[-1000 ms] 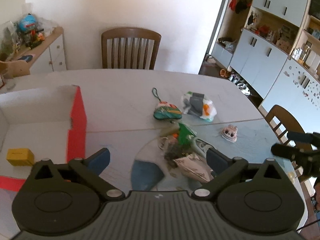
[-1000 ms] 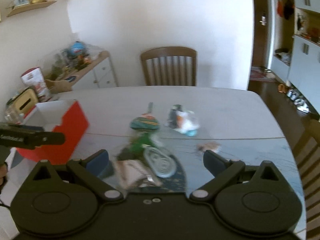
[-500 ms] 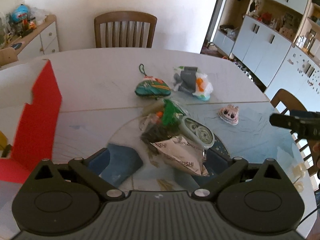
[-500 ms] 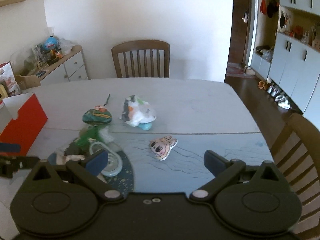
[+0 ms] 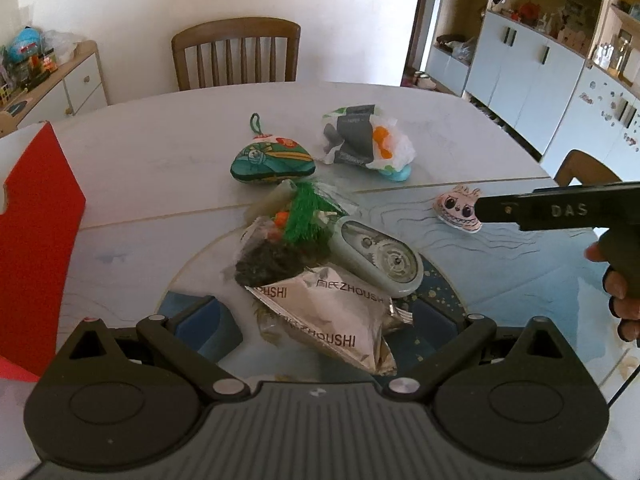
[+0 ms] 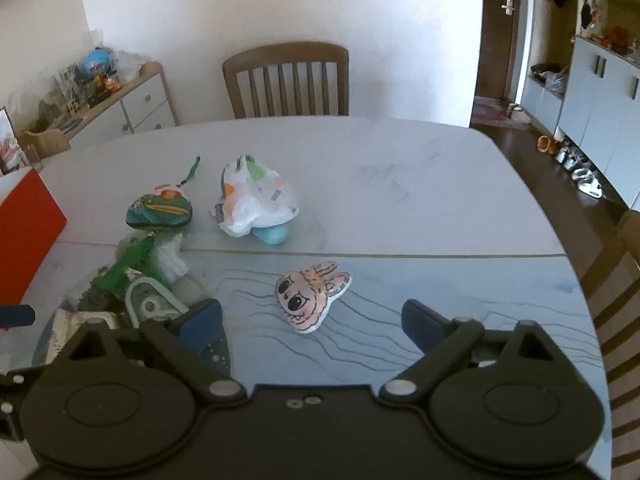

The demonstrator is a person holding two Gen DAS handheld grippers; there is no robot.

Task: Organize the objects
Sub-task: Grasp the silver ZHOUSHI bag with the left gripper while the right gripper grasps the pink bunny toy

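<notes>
A pile lies mid-table: a silver snack packet [image 5: 332,316], a grey tape dispenser [image 5: 380,256], a green tuft [image 5: 306,212] and dark stuff. My left gripper [image 5: 328,324] is open, its fingers either side of the silver packet. Behind lie a teal pouch [image 5: 272,158] and a white plastic bag [image 5: 366,136]. A pink monster-face charm [image 6: 310,294] lies on the table just ahead of my open right gripper [image 6: 312,320], between its fingers. The right gripper's body also shows at the right edge of the left wrist view.
A red-sided white box [image 5: 38,232] stands at the table's left. A wooden chair [image 5: 236,54] is at the far side, another [image 6: 620,272] at the right. A sideboard with clutter [image 6: 100,96] is left, white cabinets [image 5: 540,64] right.
My left gripper has swung right from the red box to the pile and closed in on the silver packet. My right gripper has swung right to the pink charm.
</notes>
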